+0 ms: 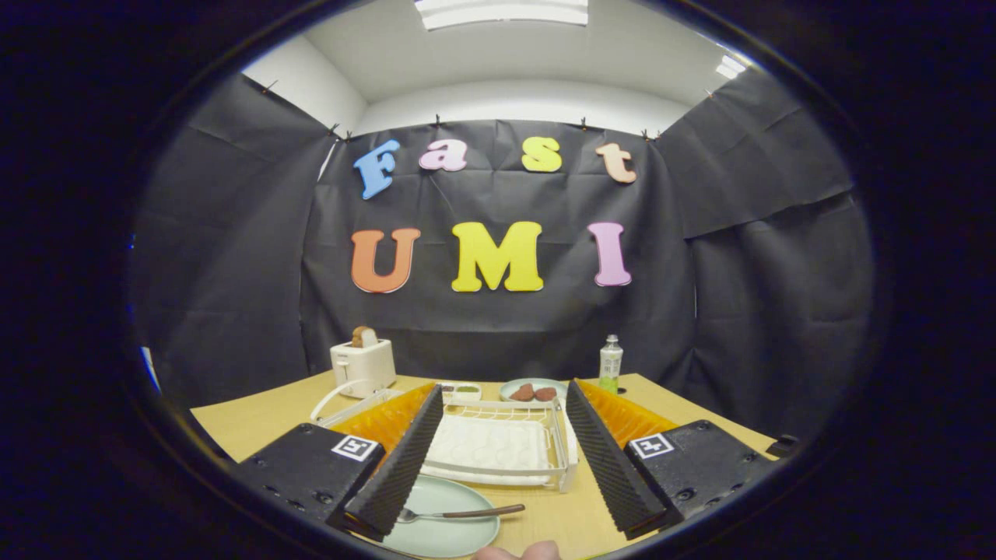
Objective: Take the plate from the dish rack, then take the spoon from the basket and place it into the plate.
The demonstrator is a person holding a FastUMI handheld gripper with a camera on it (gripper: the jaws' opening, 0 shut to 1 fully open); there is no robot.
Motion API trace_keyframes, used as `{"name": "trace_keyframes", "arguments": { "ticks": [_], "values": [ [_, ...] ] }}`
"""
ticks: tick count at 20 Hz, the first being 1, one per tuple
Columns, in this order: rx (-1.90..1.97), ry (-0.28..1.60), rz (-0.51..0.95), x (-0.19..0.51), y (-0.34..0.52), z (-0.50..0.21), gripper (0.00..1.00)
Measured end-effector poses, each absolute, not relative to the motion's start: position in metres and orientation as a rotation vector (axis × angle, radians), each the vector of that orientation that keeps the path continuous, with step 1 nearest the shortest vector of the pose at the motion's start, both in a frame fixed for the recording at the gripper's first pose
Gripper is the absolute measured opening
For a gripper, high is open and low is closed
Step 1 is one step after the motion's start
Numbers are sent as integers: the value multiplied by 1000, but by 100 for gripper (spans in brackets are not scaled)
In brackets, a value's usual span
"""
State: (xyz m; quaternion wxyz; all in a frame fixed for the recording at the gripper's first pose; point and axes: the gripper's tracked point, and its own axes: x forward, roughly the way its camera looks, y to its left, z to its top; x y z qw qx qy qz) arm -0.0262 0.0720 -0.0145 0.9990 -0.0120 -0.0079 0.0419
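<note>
A pale green plate lies on the wooden table close in front of me, partly under my left finger. A spoon with a brown handle rests across it, bowl end by the left finger. My gripper stands open above the table, nothing between its fingers. The white dish rack sits just ahead between the fingers, with only its white tray showing inside. A white basket handle peeks out beyond the left finger.
A white toaster with bread stands at the back left. A small dish, a plate with reddish food and a bottle line the back. A fingertip shows at the near table edge.
</note>
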Motion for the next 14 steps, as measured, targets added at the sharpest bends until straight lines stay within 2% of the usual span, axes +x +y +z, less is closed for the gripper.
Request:
{"name": "trace_keyframes", "arguments": {
  "ticks": [14],
  "values": [
    [-92, -72, 96, -52, 120, -13, 100]
  ]
}}
